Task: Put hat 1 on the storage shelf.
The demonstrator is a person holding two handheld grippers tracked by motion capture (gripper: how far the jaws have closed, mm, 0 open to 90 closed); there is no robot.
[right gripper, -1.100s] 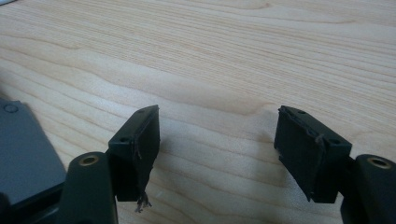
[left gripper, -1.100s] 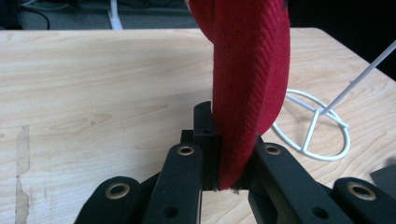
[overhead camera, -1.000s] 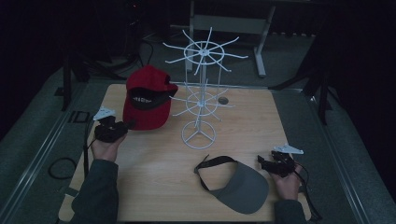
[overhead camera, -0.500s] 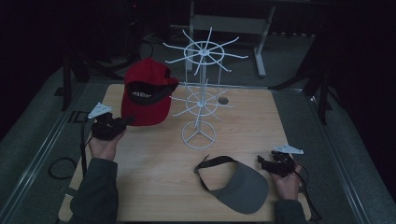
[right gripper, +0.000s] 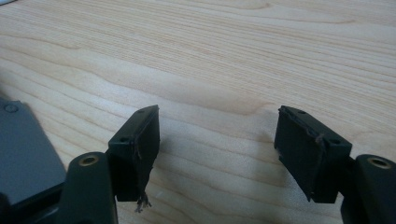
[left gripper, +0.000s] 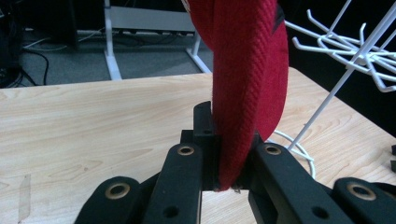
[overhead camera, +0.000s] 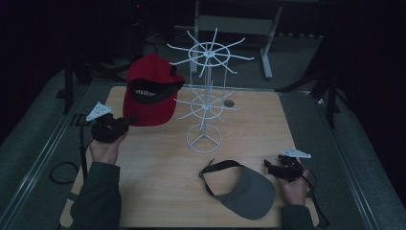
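I'm holding the red cap up off the table by its brim in the clenched left gripper, beside the white rack but not hung yet, while the right gripper is sitting released near the grey visor.

One camera looks down from high up over the whole table. Two ride on the grippers — very close, low over the wood. The left one and the high one both see the red cap and rack.
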